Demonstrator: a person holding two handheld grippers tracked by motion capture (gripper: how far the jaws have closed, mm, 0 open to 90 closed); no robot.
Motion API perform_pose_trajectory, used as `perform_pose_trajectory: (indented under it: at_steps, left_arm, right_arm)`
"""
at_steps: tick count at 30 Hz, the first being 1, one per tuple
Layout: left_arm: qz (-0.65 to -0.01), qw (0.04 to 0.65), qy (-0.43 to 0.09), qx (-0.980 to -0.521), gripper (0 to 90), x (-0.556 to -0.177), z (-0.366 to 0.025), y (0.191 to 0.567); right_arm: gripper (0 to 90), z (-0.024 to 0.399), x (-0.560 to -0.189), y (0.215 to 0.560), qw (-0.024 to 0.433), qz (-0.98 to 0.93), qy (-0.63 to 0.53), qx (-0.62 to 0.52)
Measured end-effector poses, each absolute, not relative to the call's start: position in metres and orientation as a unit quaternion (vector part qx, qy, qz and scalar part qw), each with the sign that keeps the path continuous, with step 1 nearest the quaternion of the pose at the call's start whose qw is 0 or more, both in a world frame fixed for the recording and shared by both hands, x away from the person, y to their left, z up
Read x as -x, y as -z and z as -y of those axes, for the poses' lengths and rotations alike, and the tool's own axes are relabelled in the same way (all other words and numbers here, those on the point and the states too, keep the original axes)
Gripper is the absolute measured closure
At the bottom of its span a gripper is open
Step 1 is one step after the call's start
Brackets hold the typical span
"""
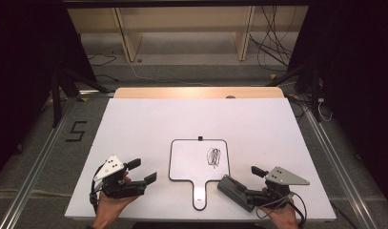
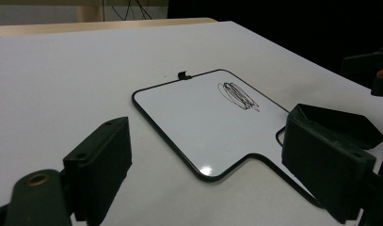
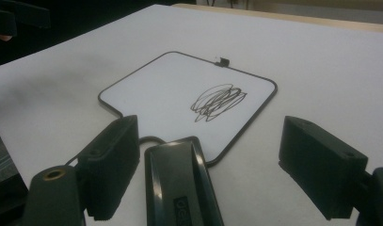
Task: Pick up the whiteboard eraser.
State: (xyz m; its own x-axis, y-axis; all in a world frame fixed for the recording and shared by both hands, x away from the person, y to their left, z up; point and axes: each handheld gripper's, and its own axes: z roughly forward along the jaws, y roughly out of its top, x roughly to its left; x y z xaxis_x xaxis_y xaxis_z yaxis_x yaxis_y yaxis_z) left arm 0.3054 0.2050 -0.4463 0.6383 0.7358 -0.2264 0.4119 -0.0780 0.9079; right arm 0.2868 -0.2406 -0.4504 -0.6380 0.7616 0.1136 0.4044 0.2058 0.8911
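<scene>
A small whiteboard paddle (image 1: 194, 164) with a black rim lies flat mid-table, its handle (image 1: 199, 195) toward the near edge. A black scribble (image 1: 213, 156) marks its right half. A dark grey eraser (image 3: 179, 188) rests on the table beside the handle, between the jaws of my right gripper (image 3: 212, 160). It sits close to that view's left jaw, with a wide gap to the other jaw. My right gripper (image 1: 246, 183) is open. My left gripper (image 1: 143, 171) hovers left of the board, open, with nothing between its jaws. From the left gripper (image 2: 212, 160), the eraser (image 2: 339, 122) shows beyond the board (image 2: 198, 117).
The white table top (image 1: 148, 124) has a wooden strip (image 1: 196, 92) along its far edge. Beyond it are floor cables (image 1: 272, 43) and wooden furniture legs (image 1: 127, 40). Metal rails (image 1: 34, 167) run along both sides of the table.
</scene>
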Motion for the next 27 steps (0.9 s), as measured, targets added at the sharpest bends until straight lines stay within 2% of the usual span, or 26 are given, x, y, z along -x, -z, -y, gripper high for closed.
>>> perform_pose_trajectory:
  at_steps: [27]
  left_arm:
    - [-0.396,0.548,-0.147,-0.722,15.6,-0.306,-0.204,0.446]
  right_arm:
    - [19.8,0.223,-0.291,0.466,0.129,-0.838,-0.388,-0.362]
